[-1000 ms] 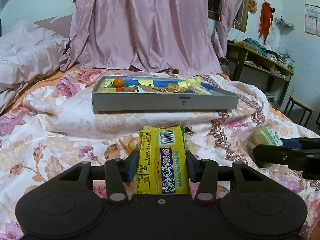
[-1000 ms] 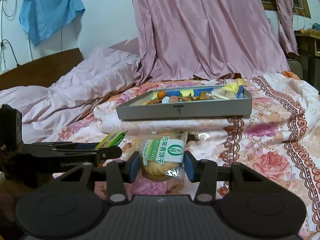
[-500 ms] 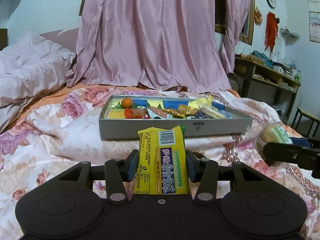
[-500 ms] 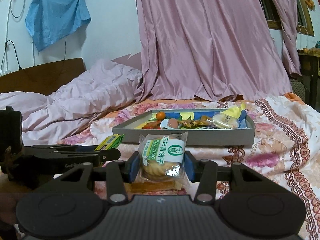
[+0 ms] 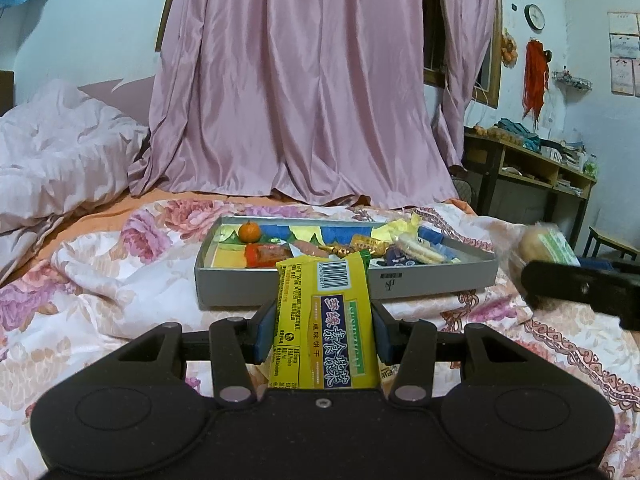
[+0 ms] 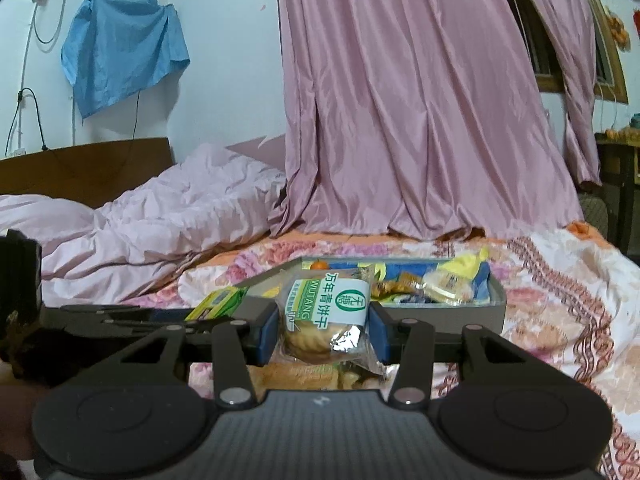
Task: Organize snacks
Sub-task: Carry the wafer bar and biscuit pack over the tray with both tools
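Short of the tray (image 5: 344, 282), above the bed (image 5: 100, 288), a yellow pack (image 5: 326, 324) is held clamped in the left gripper (image 5: 323, 330) and a biscuit pack (image 6: 326, 322) in the right gripper (image 6: 325, 330). Neither is yet delivered. An orange (image 5: 249, 231) and mixed wrapped snacks are already held by the tray; more loose packs seem left below.

The cracker packet (image 5: 325, 320) is yellow with a dark blue label panel and a green strip. The biscuit pack (image 6: 326, 320) is clear, banded white and green. The tray (image 5: 432, 280) is grey (its lining blue and yellow). The bedspread (image 5: 100, 280) shows pink flowers on white; the curtain (image 5: 304, 88) is mauve.
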`<state>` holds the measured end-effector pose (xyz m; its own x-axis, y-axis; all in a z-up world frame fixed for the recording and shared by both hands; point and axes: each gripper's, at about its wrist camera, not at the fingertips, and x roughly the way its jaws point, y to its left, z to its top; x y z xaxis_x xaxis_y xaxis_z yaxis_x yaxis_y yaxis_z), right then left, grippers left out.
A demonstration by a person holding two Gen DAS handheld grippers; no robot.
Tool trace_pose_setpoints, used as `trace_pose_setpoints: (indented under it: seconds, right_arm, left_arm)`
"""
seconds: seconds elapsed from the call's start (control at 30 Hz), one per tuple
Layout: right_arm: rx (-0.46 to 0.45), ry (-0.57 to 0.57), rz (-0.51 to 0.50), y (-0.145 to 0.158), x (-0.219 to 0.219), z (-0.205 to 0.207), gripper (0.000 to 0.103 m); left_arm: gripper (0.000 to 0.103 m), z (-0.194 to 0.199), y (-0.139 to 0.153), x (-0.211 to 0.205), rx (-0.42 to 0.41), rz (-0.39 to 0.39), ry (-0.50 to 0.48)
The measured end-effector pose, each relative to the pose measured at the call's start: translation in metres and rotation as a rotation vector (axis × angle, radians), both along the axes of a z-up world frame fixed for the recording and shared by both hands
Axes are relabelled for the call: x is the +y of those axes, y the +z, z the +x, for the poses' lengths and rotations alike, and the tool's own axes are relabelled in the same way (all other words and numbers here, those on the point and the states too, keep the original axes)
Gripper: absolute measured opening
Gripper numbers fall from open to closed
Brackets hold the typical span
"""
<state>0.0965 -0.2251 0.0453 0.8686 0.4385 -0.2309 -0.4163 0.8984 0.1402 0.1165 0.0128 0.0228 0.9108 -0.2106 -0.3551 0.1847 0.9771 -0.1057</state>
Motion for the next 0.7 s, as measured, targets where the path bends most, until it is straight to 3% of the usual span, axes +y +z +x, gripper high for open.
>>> trace_pose_setpoints:
  seconds: [0.27,0.7]
  right_arm:
    - [-0.058,-0.012,0.003,0.004,0.006,0.016,0.051]
    - [-0.160,-0.056,0.003,0.012,0.011,0.064,0.051]
  left_arm:
    - [0.050,0.009,0.003,0.003,-0.025,-0.011,0.016]
    - [0.050,0.055,0.014,0.012,-0.140,-0.037,0.052]
